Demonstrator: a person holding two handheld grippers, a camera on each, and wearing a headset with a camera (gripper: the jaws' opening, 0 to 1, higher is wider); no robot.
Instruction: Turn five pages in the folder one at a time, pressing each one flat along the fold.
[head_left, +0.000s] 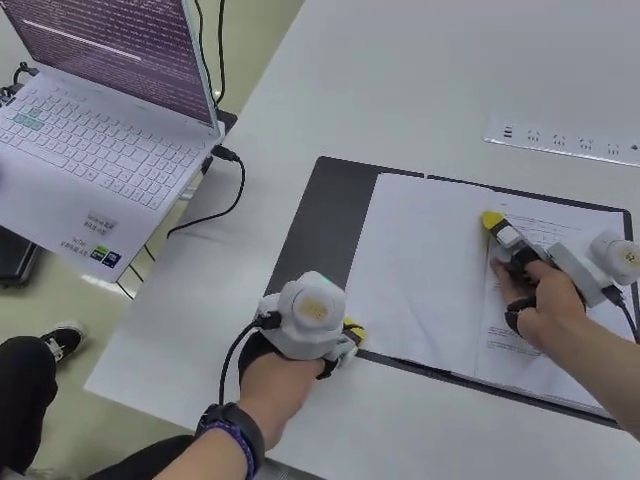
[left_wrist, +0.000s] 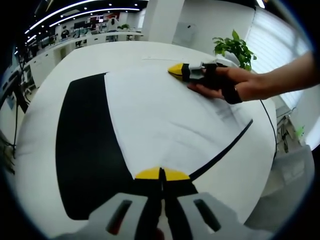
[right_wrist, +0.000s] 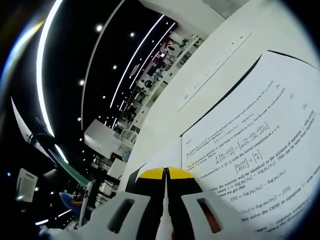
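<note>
Lying open on a white table (head_left: 400, 80) by a laptop (head_left: 90, 130): folder (head_left: 320, 215); left gripper (head_left: 352, 329), right gripper (head_left: 492, 220) closed

1. Bright, even overhead light in head view; soft, faint shadows beside laptop (head_left: 100, 130).
2. Mild glare off white table (head_left: 420, 80); page (head_left: 420, 270) nearly washed out, print faint.
3. Heavy fisheye bending toward edges of both gripper views.
4. Right gripper view: light strips (right_wrist: 42, 85) streaked on dark ceiling; print sharp mid-frame, softer outward.
5. Left gripper view: daylight from window (left_wrist: 272, 40); near field at bottom slightly blurred.
</note>
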